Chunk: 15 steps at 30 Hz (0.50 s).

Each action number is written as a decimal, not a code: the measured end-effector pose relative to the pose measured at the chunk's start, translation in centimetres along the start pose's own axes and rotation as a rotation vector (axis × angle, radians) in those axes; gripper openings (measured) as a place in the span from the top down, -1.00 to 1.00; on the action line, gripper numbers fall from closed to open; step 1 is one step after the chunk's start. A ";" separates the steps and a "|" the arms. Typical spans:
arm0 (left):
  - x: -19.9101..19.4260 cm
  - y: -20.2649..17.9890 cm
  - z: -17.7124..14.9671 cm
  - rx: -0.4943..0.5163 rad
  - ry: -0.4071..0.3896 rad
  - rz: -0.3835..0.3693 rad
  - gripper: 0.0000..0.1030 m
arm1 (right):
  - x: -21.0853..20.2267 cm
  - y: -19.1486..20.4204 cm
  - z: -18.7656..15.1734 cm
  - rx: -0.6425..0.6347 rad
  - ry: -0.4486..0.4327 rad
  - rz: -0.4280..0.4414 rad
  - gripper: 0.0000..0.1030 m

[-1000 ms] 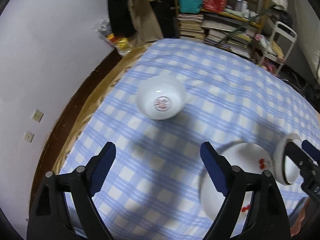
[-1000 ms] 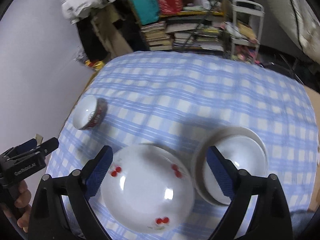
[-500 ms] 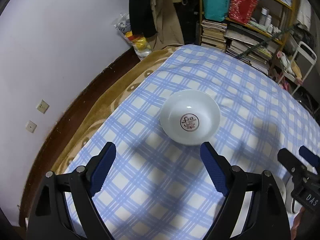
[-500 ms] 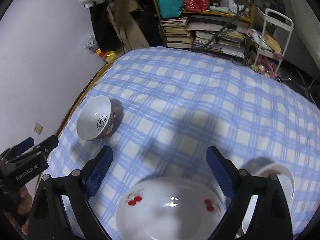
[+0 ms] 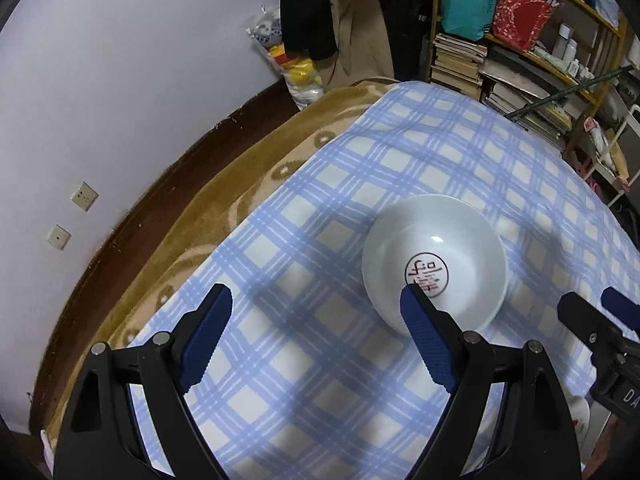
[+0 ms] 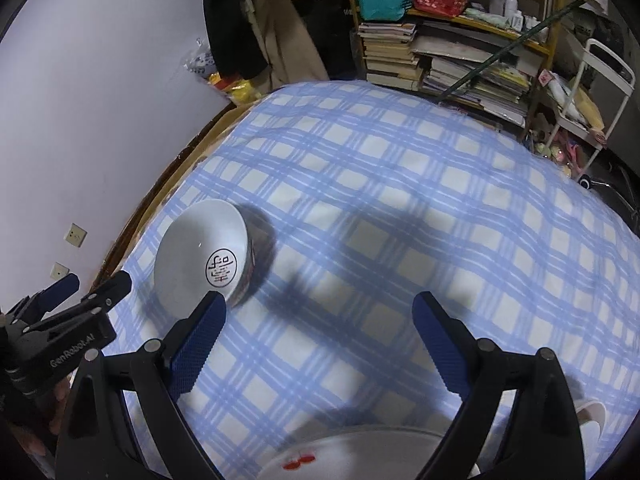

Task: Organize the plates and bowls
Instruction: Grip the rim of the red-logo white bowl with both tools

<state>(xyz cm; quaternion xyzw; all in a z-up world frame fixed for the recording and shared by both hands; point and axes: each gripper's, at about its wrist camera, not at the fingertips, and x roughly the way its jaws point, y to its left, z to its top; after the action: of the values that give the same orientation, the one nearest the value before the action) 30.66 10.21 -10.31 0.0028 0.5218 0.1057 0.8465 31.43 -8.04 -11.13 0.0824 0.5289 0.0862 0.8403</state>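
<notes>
A white bowl [image 5: 436, 264] with a red round mark inside sits on the blue checked cloth [image 5: 320, 360]; it also shows in the right wrist view [image 6: 202, 256], at the left. My left gripper [image 5: 316, 316] is open and empty, its right finger [image 5: 424, 332] just in front of the bowl's near rim. My right gripper [image 6: 318, 328] is open and empty above the cloth [image 6: 400, 208], right of the bowl. A white plate with red cherries [image 6: 360, 456] lies below it at the frame's bottom edge. A small part of that plate [image 5: 578, 428] shows in the left wrist view.
A white wall [image 5: 100, 80] and a brown blanket edge [image 5: 224, 200] run along the left. Shelves of books [image 6: 460, 60] and a white cart [image 6: 580, 100] stand behind the far edge. Another white dish rim [image 6: 592, 412] shows at the lower right.
Both grippers have moved forward and left over the cloth. The bowl now sits nearer my left gripper's right finger. The cherry plate and stacked dishes have slid toward the bottom of both views.
</notes>
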 end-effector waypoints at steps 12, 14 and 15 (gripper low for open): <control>4.1 -0.1 0.6 -0.014 0.050 -0.029 -0.65 | 5.0 1.6 1.3 -0.009 0.068 0.025 -0.92; 4.4 -0.4 0.5 0.013 0.058 -0.021 -0.65 | 5.6 1.8 1.5 -0.007 0.077 0.031 -0.91; 4.7 -0.6 0.5 0.024 0.060 -0.008 -0.65 | 5.9 1.8 1.6 -0.006 0.080 0.032 -0.91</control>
<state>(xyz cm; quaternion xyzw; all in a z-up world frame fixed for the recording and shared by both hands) 33.19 10.51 -14.29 0.0078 0.5480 0.0962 0.8309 35.27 -5.00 -15.16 0.0848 0.5606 0.1046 0.8171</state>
